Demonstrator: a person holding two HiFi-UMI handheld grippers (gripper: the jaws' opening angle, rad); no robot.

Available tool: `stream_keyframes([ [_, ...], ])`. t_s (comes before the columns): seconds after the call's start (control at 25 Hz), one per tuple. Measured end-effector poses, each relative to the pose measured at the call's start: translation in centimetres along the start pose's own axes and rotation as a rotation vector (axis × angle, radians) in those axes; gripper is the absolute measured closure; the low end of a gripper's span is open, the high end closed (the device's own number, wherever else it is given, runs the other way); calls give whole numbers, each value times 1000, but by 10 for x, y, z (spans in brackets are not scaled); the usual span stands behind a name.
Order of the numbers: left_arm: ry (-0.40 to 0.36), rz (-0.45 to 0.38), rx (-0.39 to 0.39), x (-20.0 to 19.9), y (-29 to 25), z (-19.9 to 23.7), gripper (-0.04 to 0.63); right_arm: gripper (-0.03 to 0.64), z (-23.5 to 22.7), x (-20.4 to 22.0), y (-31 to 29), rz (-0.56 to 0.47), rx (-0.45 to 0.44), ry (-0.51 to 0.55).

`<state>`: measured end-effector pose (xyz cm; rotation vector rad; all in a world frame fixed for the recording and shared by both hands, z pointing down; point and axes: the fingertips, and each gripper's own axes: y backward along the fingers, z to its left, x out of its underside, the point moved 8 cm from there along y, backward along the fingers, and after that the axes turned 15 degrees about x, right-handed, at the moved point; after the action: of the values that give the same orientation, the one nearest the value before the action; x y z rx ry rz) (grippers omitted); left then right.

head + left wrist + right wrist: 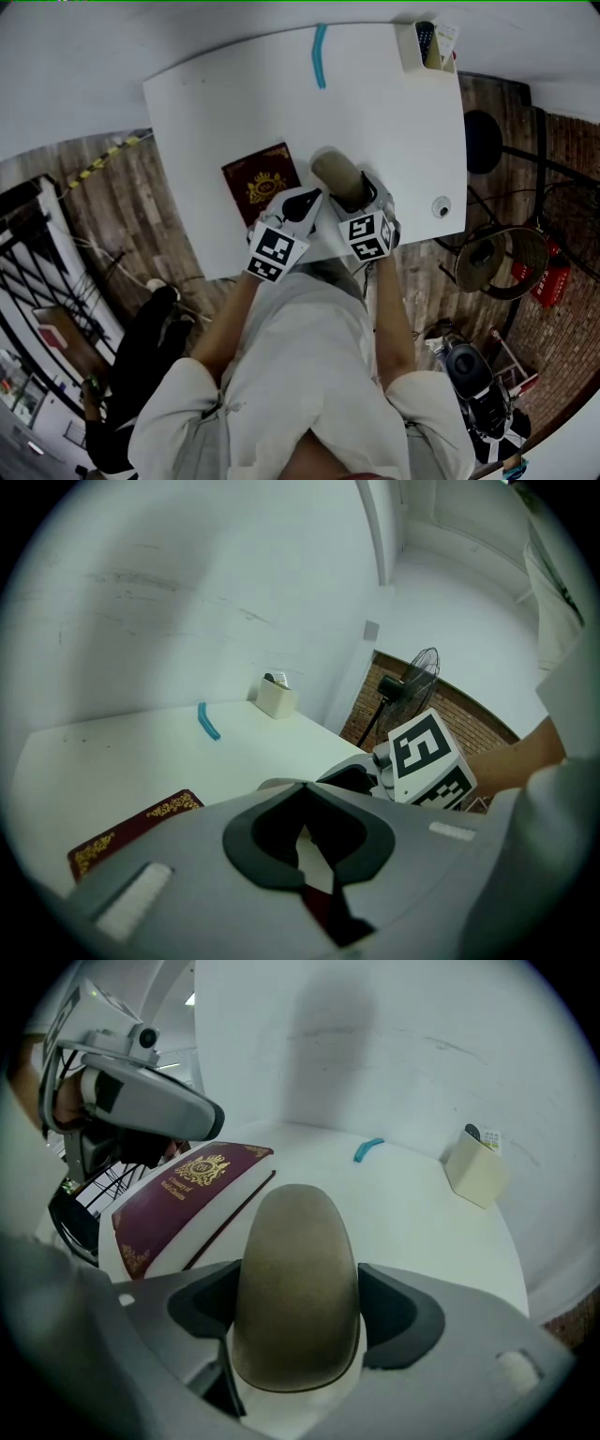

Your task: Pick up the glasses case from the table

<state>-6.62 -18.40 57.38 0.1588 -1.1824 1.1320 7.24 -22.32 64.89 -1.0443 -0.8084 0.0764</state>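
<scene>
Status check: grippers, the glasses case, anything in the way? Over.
Left gripper shut, empty. Right gripper open, jaws astride the glasses case, which lies on the table. Red book close beside the case, outside the jaws.

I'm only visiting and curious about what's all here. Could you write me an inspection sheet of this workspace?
Surface: white table, rounded corners.
Job's things: brown oval glasses case lying on the table.
Clutter: maroon booklet with gold crest; light blue strip; beige box holder at the far corner.
Grippers: right gripper open, jaws either side of the case; left gripper shut, empty, by the booklet.
Cables: loose wires on the floor.
Surroundings: wood-plank floor, black standing fan, brick wall.
</scene>
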Motion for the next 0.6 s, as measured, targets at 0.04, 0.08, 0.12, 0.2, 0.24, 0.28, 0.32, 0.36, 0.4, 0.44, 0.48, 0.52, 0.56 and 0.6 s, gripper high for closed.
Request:
stream_keyframes([
  [0.04, -2, 0, -1, 0, 0, -1, 577, 238, 0, 0, 0, 1, 1, 4],
  [0.08, -4, -1, -1, -1, 1, -1, 577, 239, 1, 0, 1, 3, 1, 5],
  [0.12, -6, -2, -2, -1, 2, -2, 577, 239, 1, 0, 2, 6, 0, 4],
  [0.2, -7, -4, -3, -1, 4, -3, 577, 241, 2, 0, 4, 4, -6, -8],
  [0.24, -8, -5, -4, -1, 5, -3, 577, 242, 2, 0, 4, 3, -10, -15],
  [0.28, -8, -6, -5, -1, 5, -3, 577, 242, 3, 0, 4, 6, -12, -22],
  [0.32, -7, -8, -7, -1, 6, -3, 577, 242, 3, 0, 5, 10, -13, -29],
  [0.36, -7, -9, -8, -1, 7, -2, 577, 242, 3, 0, 5, 12, -14, -36],
  [0.4, -7, -11, -9, -1, 8, -2, 577, 244, 3, 0, 6, 13, -14, -45],
  [0.44, -7, -13, -11, -1, 8, -2, 577, 244, 3, 0, 7, 10, -14, -55],
  [0.48, -8, -15, -12, -1, 9, -2, 577, 244, 2, 0, 8, 5, -14, -68],
  [0.52, -10, -17, -13, -1, 9, -2, 577, 244, 1, 0, 9, 0, -14, -83],
  [0.56, -12, -20, -14, -1, 9, -2, 577, 244, 0, 1, 11, -6, -13, -98],
  [0.6, -14, -23, -15, -2, 10, -3, 577, 244, -1, 0, 13, -13, -11, -113],
])
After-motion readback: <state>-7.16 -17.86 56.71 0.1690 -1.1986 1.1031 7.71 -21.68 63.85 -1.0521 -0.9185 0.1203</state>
